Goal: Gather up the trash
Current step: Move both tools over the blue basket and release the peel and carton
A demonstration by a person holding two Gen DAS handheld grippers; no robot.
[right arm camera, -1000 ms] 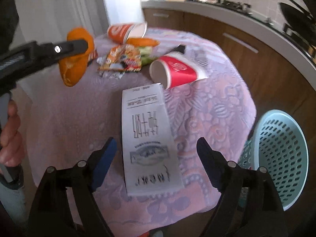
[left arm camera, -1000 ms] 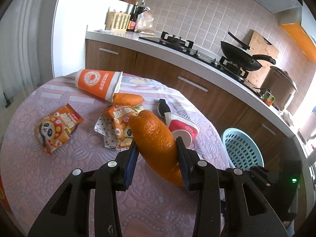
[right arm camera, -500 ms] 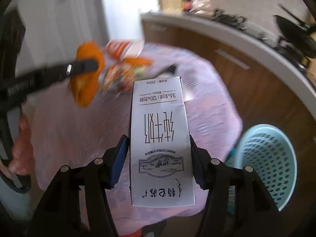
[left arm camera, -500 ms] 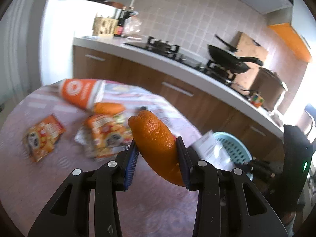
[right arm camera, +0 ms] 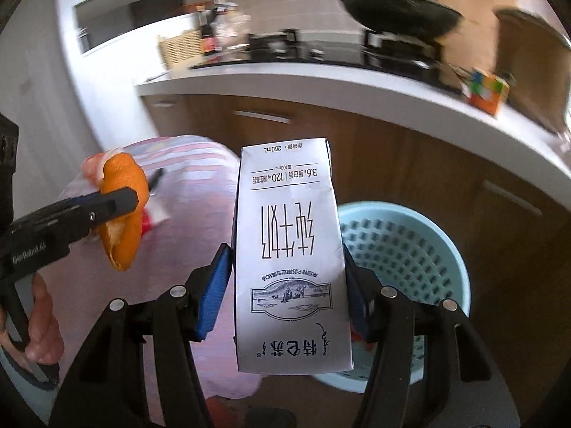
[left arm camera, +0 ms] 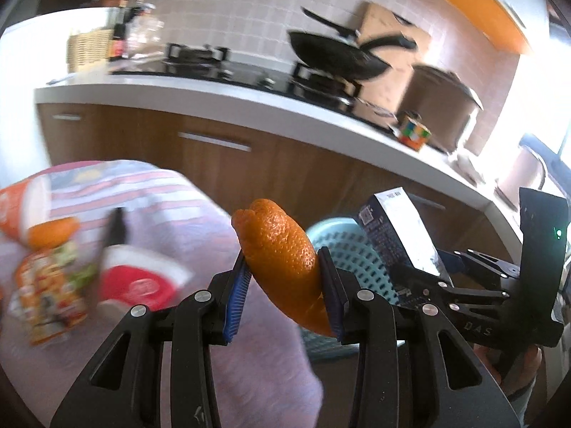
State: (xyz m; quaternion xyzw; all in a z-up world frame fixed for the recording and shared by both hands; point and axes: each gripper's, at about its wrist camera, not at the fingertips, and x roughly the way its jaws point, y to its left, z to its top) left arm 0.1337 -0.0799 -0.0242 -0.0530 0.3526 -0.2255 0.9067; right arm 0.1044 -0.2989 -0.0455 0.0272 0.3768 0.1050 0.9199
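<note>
- Trash basket [right arm camera: 421, 246], pale blue plastic with a perforated wall, stands on the floor between the round desk [left arm camera: 185, 214] and the brown kitchen cabinets; the part of its inside that shows in the right wrist view holds nothing I can make out, and its lower part is hidden behind the carton.
- Left hand-held gripper [left arm camera: 285, 289] is clamped on a piece of orange peel [left arm camera: 282, 260], blue pads pressing both sides, the peel sticking up and forward, held in the air past the desk's edge with the basket rim behind it.
- Right hand-held gripper [right arm camera: 282, 289] is clamped on a white milk carton [right arm camera: 291, 260] with black print, upside down to the camera, held in the air beside the basket's near rim.
- In the left wrist view the same carton [left arm camera: 399, 235] shows tilted in front of the basket [left arm camera: 339, 249].
- On the desk's pink patterned cloth lie a red paper cup [left arm camera: 139, 281] on its side, an orange paper cup [left arm camera: 18, 207], a snack wrapper [left arm camera: 50, 296] and another piece of peel [left arm camera: 53, 235], all blurred.
- Behind, the kitchen worktop carries a black wok [left arm camera: 335, 57] on the hob and a colour cube [left arm camera: 414, 133].
</note>
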